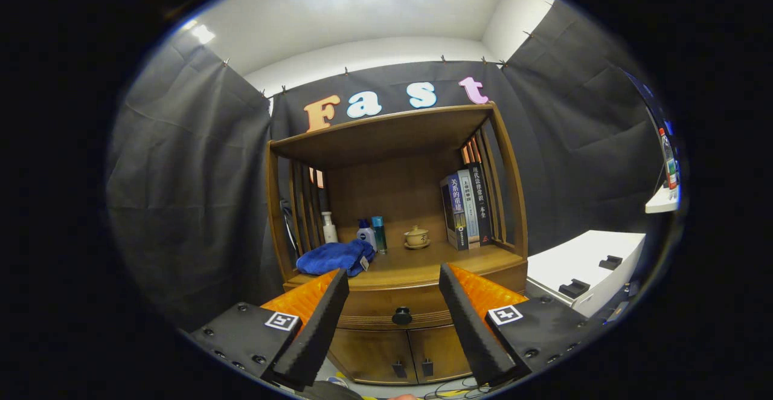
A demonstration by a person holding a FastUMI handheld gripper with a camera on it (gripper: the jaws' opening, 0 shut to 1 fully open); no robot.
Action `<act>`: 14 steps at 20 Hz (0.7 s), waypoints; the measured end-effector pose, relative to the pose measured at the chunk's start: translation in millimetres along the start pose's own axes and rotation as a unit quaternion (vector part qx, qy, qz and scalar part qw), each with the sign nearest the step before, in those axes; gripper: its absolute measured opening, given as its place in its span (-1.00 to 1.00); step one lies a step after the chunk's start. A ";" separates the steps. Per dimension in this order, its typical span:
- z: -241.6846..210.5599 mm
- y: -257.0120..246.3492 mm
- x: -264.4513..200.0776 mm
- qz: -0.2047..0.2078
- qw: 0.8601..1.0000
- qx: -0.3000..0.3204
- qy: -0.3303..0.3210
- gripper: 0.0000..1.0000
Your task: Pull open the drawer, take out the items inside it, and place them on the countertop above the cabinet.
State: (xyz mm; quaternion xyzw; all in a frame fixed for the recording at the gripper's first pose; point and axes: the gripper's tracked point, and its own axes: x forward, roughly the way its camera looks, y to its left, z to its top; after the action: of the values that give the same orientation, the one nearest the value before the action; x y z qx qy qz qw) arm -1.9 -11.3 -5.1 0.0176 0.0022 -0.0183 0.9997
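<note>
We faced a wooden cabinet standing against the black cloth wall, with an open shelf bay above and a pair of small doors at the bottom. Off to the right, well apart from it, sat a white box with dark clips on its top. On the countertop, which formed the floor of the open bay, we saw a row of upright books at the far right, a crumpled blue cloth at the near left, a white pump bottle behind the cloth, two smaller bottles just beside it, and a small lidded teacup on a saucer near the middle. Just below the countertop, the drawer was closed, so we could not see what lay inside it; its round black knob sat at the centre of the front. Nothing stood between us and that knob. Our gripper was spread wide and released, holding nothing, its fingers apart from the cabinet, with the knob framed between them and a little beyond.
</note>
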 end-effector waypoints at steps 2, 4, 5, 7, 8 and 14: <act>-6.9 1.0 3.0 0.000 1.000 -0.008 0.004 0.96; -19.6 3.2 7.5 0.004 1.000 -0.003 0.013 0.96; -22.4 6.2 10.3 0.009 1.000 0.004 0.008 0.96; -34.3 7.4 25.6 0.012 1.000 0.003 0.008 0.96; -49.5 1.9 36.4 0.007 1.000 -0.002 0.023 0.96; -124.0 -22.5 117.1 -0.041 0.996 -0.046 0.067 0.97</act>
State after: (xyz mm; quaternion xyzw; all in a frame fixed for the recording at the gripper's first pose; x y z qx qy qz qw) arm 113.8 -33.7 -130.5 -0.0271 0.0704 -0.0575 0.9955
